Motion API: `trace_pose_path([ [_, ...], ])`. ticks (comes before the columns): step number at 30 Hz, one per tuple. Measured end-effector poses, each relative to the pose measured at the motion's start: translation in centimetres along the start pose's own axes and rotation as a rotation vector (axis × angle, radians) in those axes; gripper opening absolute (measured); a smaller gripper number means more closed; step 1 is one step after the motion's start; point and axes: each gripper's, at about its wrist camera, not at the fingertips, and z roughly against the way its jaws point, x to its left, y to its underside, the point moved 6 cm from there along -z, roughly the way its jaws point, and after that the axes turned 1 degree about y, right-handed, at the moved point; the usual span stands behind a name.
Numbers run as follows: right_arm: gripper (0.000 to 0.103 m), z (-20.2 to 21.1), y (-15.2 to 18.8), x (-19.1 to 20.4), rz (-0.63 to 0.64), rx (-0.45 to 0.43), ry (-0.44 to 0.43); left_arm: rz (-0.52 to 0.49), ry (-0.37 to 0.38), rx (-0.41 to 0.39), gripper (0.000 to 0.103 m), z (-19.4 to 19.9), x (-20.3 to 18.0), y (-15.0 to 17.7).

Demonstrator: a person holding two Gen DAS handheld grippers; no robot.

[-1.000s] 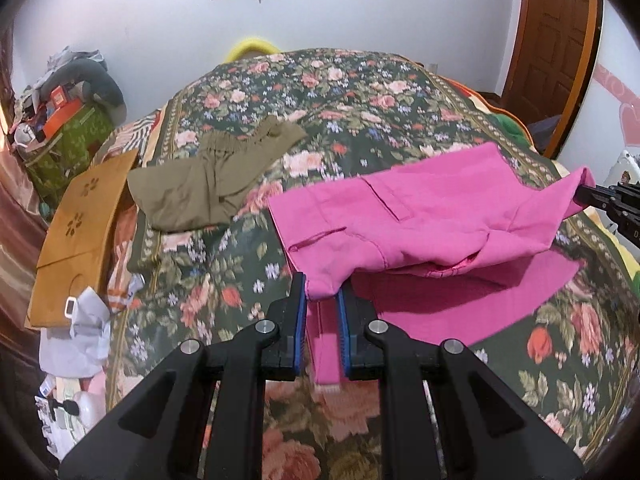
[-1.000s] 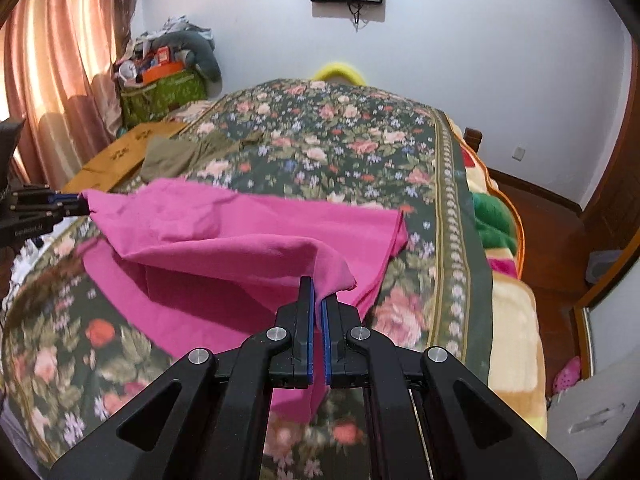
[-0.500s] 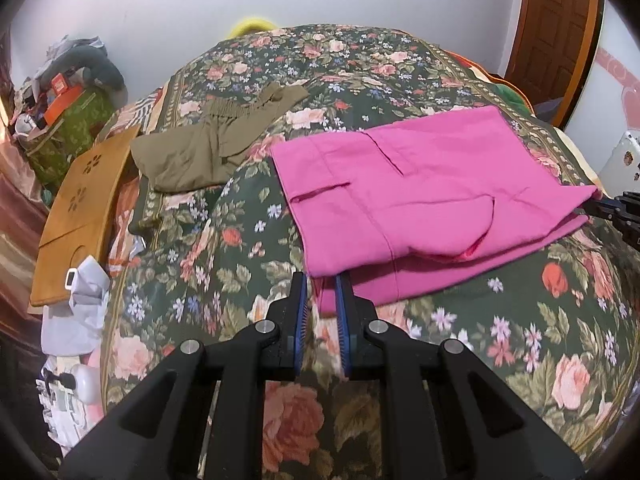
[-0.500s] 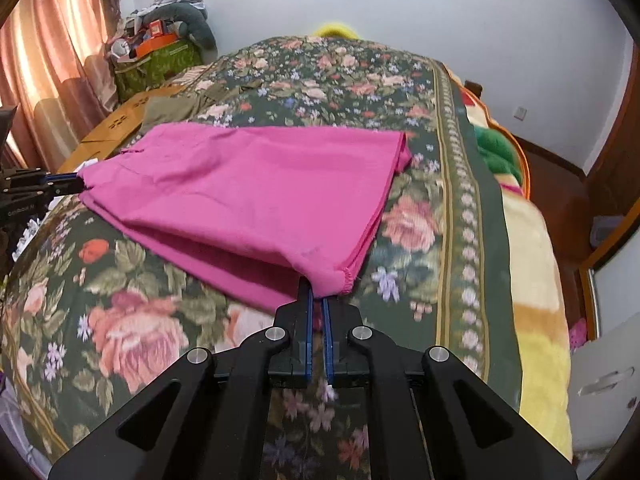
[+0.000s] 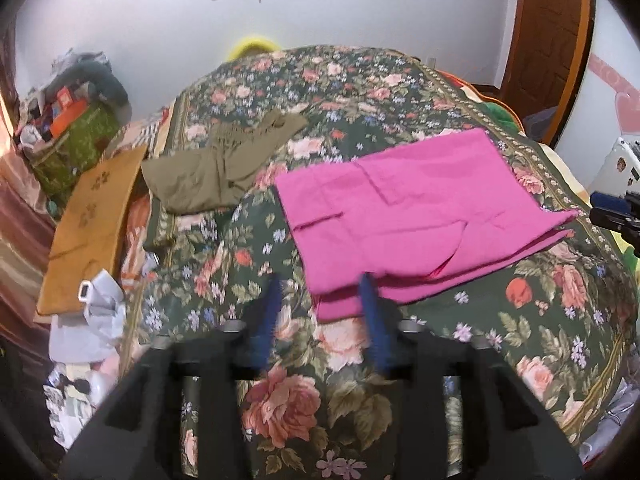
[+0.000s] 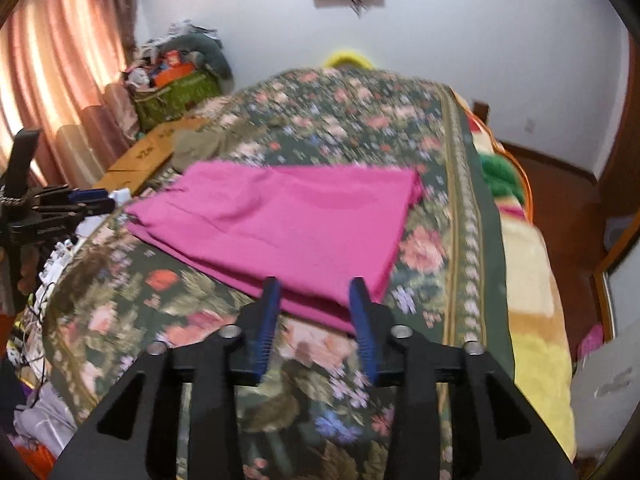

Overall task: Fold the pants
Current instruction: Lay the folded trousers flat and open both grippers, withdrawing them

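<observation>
The pink pants (image 5: 404, 212) lie folded flat on the floral bed cover (image 5: 352, 92), upper layer over lower layer. My left gripper (image 5: 318, 292) is open and empty just in front of their near left corner. In the right wrist view the pink pants (image 6: 288, 220) lie spread before my right gripper (image 6: 314, 294), which is open and empty at their near edge. The right gripper also shows at the right edge of the left wrist view (image 5: 616, 212); the left gripper shows at the left edge of the right wrist view (image 6: 60, 208).
Olive-green pants (image 5: 216, 168) lie on the bed beyond the pink ones. A brown cardboard box (image 5: 92, 224) and white clutter (image 5: 92, 312) sit off the bed's left side. A green bag of things (image 5: 72, 136) stands by the wall. A wooden door (image 5: 548, 28) is at right.
Both grippers have let go of the pink pants and opened, and drawn back slightly. The pants now rest flat on the bed.
</observation>
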Motion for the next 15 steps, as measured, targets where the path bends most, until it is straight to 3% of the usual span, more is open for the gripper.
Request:
trace_pose_path([
  [1, 0.045, -0.1, -0.5, 0.5, 0.014, -0.007, -0.010, -0.015, -0.002, -0.012, 0.062, 0.1, -0.4, -0.3],
  [4, 0.048, -0.7, -1.1, 1.8, 0.046, -0.010, -0.036, -0.069, -0.009, -0.004, 0.073, -0.1, -1.5, -0.7],
  [15, 0.048, -5.6, -0.1, 4.3, 0.129, 0.108, -0.096, -0.235, -0.016, 0.099, 0.077, -4.2, -4.9, 0.1],
])
